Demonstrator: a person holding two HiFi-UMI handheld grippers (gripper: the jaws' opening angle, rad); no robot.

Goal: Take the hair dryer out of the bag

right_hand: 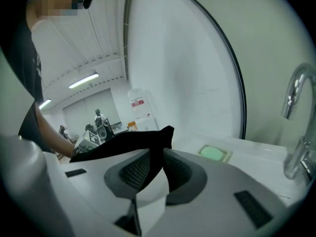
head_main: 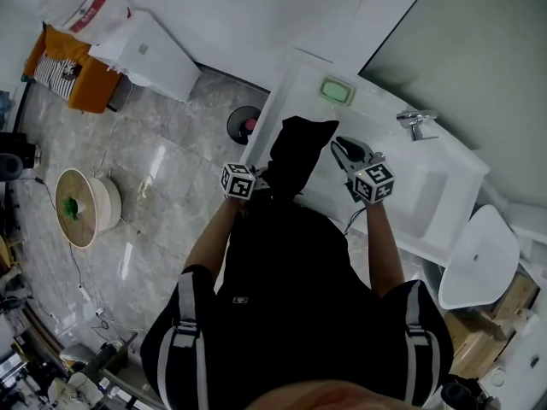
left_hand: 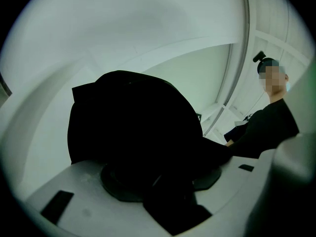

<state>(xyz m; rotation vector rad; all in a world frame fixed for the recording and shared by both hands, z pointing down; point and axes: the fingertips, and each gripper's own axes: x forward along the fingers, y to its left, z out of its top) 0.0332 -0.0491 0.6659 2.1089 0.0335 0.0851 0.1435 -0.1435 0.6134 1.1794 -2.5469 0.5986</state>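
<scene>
A black cloth bag (head_main: 299, 156) stands upright on the white counter (head_main: 286, 92) between my two grippers. My left gripper (head_main: 261, 182) reaches it from the left. In the left gripper view the bag (left_hand: 133, 127) bulges wide between the jaws, and my left gripper (left_hand: 158, 177) is shut on it. My right gripper (head_main: 346, 152) is at the bag's right side. In the right gripper view a thin flap of the bag (right_hand: 123, 142) hangs into the gap of my right gripper (right_hand: 157, 169), whose pads (right_hand: 136, 169) stand apart from it. No hair dryer shows.
A sink basin (head_main: 427, 195) with a chrome faucet (head_main: 417, 122) lies right of the bag. A green soap dish (head_main: 336, 90) sits at the counter's back. A mirror (right_hand: 187, 58) rises behind. A round bin (head_main: 248, 125) stands on the floor left of the counter.
</scene>
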